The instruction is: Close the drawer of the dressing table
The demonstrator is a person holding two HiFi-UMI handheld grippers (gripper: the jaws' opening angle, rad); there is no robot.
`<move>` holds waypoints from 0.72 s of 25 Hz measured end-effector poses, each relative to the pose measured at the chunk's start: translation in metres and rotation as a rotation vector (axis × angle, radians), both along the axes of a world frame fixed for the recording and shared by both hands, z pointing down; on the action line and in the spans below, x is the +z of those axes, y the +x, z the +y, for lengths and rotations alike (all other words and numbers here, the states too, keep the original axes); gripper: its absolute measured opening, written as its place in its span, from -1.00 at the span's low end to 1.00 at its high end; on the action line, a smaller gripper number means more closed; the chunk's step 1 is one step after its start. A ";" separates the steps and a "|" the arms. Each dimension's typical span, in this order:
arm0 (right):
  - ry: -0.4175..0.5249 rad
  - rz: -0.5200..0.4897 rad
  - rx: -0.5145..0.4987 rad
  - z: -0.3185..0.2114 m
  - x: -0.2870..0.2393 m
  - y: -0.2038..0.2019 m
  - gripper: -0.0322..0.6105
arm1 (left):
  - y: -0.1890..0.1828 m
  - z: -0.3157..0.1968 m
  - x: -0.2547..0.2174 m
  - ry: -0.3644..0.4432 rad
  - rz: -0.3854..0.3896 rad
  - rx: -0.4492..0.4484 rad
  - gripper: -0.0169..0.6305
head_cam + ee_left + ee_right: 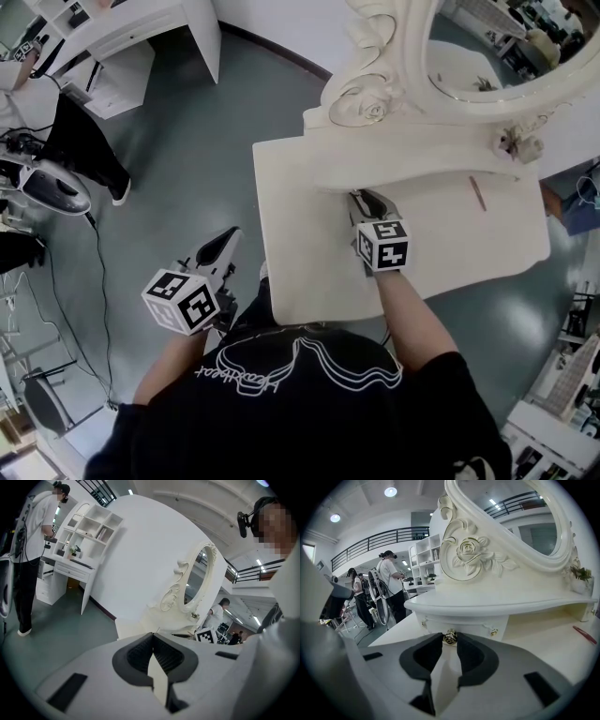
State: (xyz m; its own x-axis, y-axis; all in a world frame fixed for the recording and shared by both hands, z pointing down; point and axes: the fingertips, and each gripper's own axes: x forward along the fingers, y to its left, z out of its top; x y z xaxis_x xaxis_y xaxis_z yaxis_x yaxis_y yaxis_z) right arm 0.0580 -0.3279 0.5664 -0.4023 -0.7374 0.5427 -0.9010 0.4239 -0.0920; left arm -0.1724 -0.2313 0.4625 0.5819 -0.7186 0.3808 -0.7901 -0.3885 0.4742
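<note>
Here right gripper [450, 641] pinches gold knob [450, 636] (ornate, rounded) on glossy cream drawer [461, 623]; left gripper [153, 637] jaws together, empty.

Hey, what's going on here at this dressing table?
A person stands at a white dressing table with a handheld gripper in each hand. The right gripper has its jaws closed on the small gold knob of the little drawer under the mirror shelf. The drawer looks pushed in, or nearly so. The left gripper is shut and empty, held off the table's left side over the floor.
</note>
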 end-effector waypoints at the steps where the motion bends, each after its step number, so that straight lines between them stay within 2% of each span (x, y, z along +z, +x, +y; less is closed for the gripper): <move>1: 0.000 0.000 0.000 -0.001 0.000 0.000 -0.58 | 0.000 0.000 0.000 0.000 -0.001 0.001 -0.94; 11: -0.001 -0.001 -0.009 -0.001 -0.001 -0.002 -0.57 | -0.002 0.004 0.000 0.001 -0.002 0.000 -0.94; 15: 0.012 -0.011 -0.034 0.006 -0.010 -0.005 -0.33 | 0.005 0.006 -0.007 0.017 0.006 0.010 -0.94; 18: 0.019 -0.021 -0.051 0.017 -0.020 -0.002 -0.23 | 0.013 0.010 -0.014 0.032 0.016 0.017 -0.94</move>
